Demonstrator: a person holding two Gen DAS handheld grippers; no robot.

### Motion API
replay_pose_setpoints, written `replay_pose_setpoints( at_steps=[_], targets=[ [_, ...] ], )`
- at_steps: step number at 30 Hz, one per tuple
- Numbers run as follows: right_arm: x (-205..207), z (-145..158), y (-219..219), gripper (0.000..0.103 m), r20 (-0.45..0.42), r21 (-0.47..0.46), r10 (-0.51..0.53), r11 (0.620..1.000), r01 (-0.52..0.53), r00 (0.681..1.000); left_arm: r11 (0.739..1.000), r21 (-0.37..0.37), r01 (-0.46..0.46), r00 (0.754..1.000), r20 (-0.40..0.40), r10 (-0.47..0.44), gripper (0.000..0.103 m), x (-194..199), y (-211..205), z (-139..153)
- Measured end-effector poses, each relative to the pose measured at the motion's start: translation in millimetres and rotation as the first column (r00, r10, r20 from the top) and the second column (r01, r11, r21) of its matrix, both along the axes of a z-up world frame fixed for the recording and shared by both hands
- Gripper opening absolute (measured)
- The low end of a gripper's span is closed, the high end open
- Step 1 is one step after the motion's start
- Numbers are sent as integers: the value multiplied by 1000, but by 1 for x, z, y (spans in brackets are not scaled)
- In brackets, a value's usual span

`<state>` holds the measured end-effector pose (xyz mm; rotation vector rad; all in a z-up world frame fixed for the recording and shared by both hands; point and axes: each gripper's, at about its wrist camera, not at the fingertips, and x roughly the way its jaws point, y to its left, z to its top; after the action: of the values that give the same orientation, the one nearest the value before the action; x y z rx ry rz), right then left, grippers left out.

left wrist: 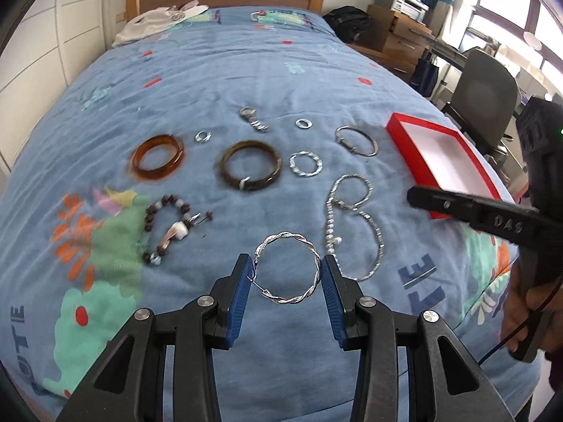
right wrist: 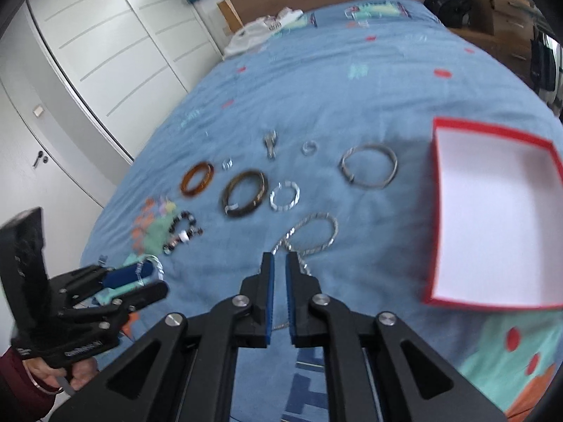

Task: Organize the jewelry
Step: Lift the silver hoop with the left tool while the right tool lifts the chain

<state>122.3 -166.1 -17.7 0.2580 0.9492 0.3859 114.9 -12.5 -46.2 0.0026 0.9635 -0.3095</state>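
1. Silver twisted hoop (left wrist: 288,270) clamped between left gripper (left wrist: 286,267) pads.
2. Right gripper (right wrist: 279,263) nearly closed on rhinestone chain (right wrist: 309,235).
3. Red box (right wrist: 492,218) right of it, bangles beyond, nothing blocking.

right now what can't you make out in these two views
- Right gripper: whether the silver chain is pinched; its fingers cover that part, right wrist view.
- Small rings: too small and blurred for detail.
- Red box: near corner behind the right gripper, left wrist view.
- Twisted hoop in left gripper: blurred in right wrist view.
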Motion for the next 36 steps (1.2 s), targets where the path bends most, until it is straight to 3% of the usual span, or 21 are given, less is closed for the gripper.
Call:
replay_pose_setpoints(
  at_steps=[5,7,9,15,23,28,30,31,32,36],
  targets=[
    [9,-23,10,12,-48,22,-23,999,24,999,1000,-7,-17,1000,-13,17,40,0,13,-8],
    [13,-30,13,28,-62,6,-35,999,35,997,1000,-18,-23,1000,-20,22,40,2,17,-12],
    [17,-36,16,57,-76,2,-49,999,50,996,999,-22,-28,999,-22,28,40,2,21,-13],
    [29,-54,20,60,-134,6,-92,996,94,987,999,-33,-42,999,-32,41,40,4,30,-19],
    [44,-72,48,65,-167,-85,-90,993,77,982,998,-35,-61,998,-36,60,40,3,39,-21],
    [46,-76,60,61,-163,-194,-50,981,18,985,997,-36,-70,997,-31,69,40,2,41,-20],
    [45,-76,61,38,-160,-244,-27,970,-13,987,997,-39,-70,997,-29,68,40,2,40,-19],
    [44,-76,59,32,-160,-262,-28,965,-15,987,997,-39,-69,997,-28,68,40,1,39,-19],
    [44,-77,53,16,-164,-261,-34,965,-11,986,997,-38,-67,997,-26,66,40,1,38,-18],
    [43,-72,32,12,-172,-231,-34,973,-7,985,997,-36,-61,998,-19,60,40,-1,34,-14]
  ],
)
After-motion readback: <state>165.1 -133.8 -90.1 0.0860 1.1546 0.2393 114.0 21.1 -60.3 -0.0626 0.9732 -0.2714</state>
